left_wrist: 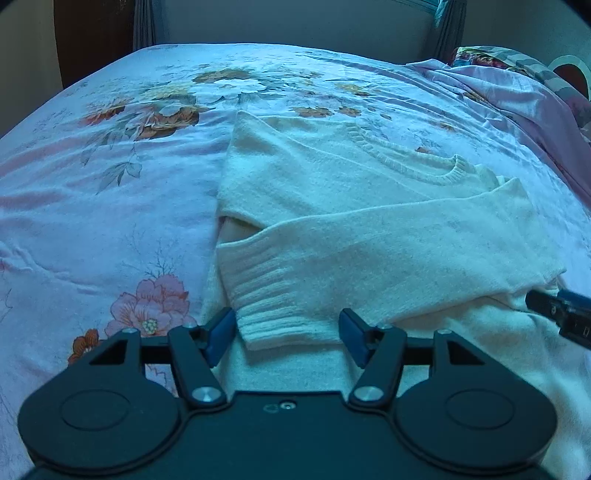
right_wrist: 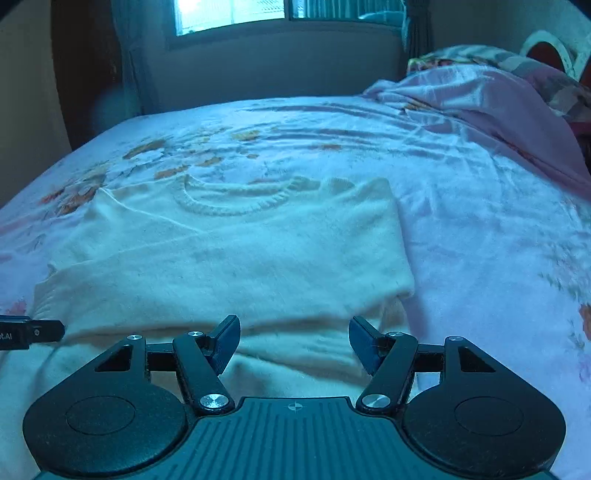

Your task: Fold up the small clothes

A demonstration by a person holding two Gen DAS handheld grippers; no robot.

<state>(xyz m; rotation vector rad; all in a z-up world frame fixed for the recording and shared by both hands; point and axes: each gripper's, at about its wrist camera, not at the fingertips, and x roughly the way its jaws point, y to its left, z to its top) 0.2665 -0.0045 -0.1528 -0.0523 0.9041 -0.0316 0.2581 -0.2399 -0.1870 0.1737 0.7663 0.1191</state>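
A small white knit sweater (left_wrist: 332, 192) lies flat on the floral bed sheet, its collar away from me. One sleeve (left_wrist: 369, 254) is folded across the body, its ribbed cuff (left_wrist: 269, 302) near my left gripper. My left gripper (left_wrist: 287, 338) is open and empty, its blue pads either side of the cuff's end. The sweater also shows in the right wrist view (right_wrist: 240, 258). My right gripper (right_wrist: 294, 343) is open and empty, low over the sweater's lower part. Each gripper shows at the edge of the other view, right (left_wrist: 561, 314) and left (right_wrist: 33, 334).
The floral pink sheet (left_wrist: 92, 192) covers the bed all round the sweater. A bunched pink blanket (right_wrist: 480, 99) and a patterned pillow (right_wrist: 480, 55) lie at the far right. A window (right_wrist: 229, 14) and wall stand behind the bed.
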